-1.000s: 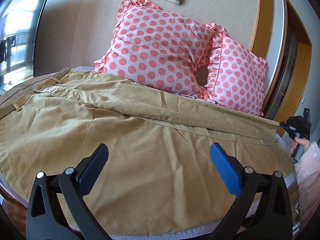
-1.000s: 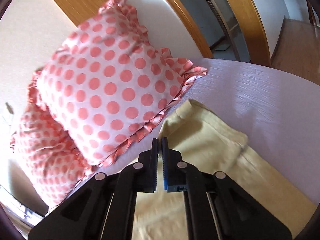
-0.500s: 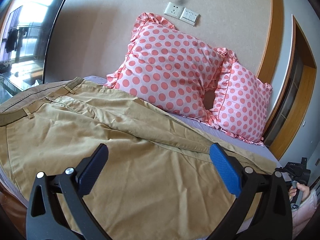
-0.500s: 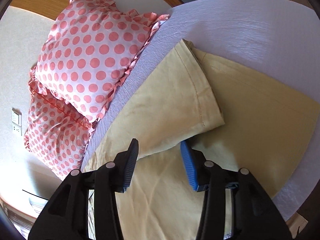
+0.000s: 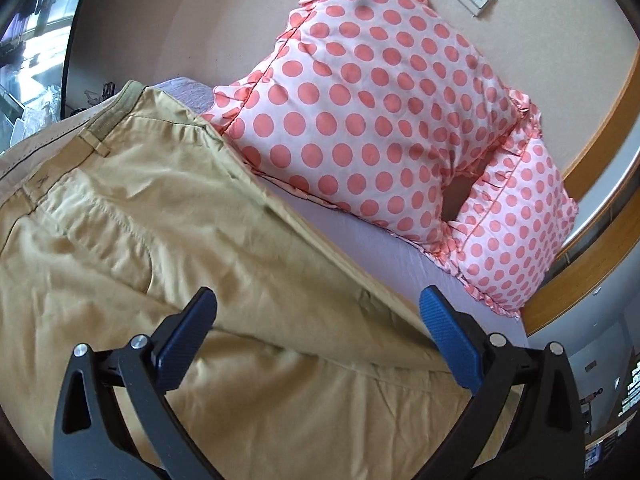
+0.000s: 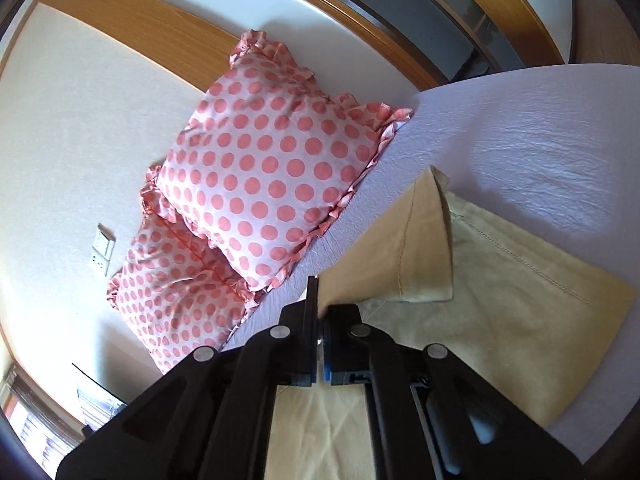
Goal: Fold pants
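Tan pants lie spread on the bed, waistband with belt loops at the upper left of the left wrist view, legs running right. My left gripper is open and empty, hovering just above the upper leg near its far edge. In the right wrist view the pants' two leg ends lie on the lilac sheet, the upper hem overlapping the lower one. My right gripper is shut on the far edge of the upper leg near its hem.
Two pink polka-dot pillows lean on the wall behind the pants; they also show in the right wrist view. The lilac bed sheet extends right of the hems. A wooden door frame stands at the right.
My right gripper opened, then shut on the upper leg's edge near the hem. My left gripper moved closer to the pants and toward the pillows, staying open.
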Available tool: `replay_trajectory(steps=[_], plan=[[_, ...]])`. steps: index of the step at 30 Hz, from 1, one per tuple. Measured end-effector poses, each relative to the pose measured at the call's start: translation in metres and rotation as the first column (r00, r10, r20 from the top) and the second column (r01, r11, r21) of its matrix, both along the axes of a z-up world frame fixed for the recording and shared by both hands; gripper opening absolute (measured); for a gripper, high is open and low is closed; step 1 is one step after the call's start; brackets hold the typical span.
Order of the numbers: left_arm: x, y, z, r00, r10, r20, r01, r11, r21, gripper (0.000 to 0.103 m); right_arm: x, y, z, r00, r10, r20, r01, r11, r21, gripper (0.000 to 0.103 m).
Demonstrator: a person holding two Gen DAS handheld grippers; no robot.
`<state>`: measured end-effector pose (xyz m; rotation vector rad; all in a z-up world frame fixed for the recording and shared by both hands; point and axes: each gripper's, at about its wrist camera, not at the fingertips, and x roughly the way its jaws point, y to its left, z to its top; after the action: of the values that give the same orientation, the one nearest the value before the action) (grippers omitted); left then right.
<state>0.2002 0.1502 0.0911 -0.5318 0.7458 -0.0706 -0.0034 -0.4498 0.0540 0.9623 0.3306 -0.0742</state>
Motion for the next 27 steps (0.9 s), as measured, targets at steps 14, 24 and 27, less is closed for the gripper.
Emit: replay_trajectory(steps=[14,24,27], plan=[[0.111,0.052,-0.04,0.963,0.204,-0.178,-0.207,0.978,0.003,0.01,-0.009,-0.004,-0.002,0.999,0.01,0.036,-0.011,1.0,0.016,0.002],[-0.142,0.056,-0.012,0.985,0.17,0.043,-0.171,0.985,0.01,0.01,-0.05,-0.023,-0.019,0.997,-0.069,-0.034,0.07,0.998,0.01,0.002],[-0.185,0.055,-0.039,0.98,0.197,0.002,-0.197,0.98,-0.004,0.01,-0.055,-0.025,-0.033,0.993,-0.077,-0.086,0.08,0.996,0.034,0.002]])
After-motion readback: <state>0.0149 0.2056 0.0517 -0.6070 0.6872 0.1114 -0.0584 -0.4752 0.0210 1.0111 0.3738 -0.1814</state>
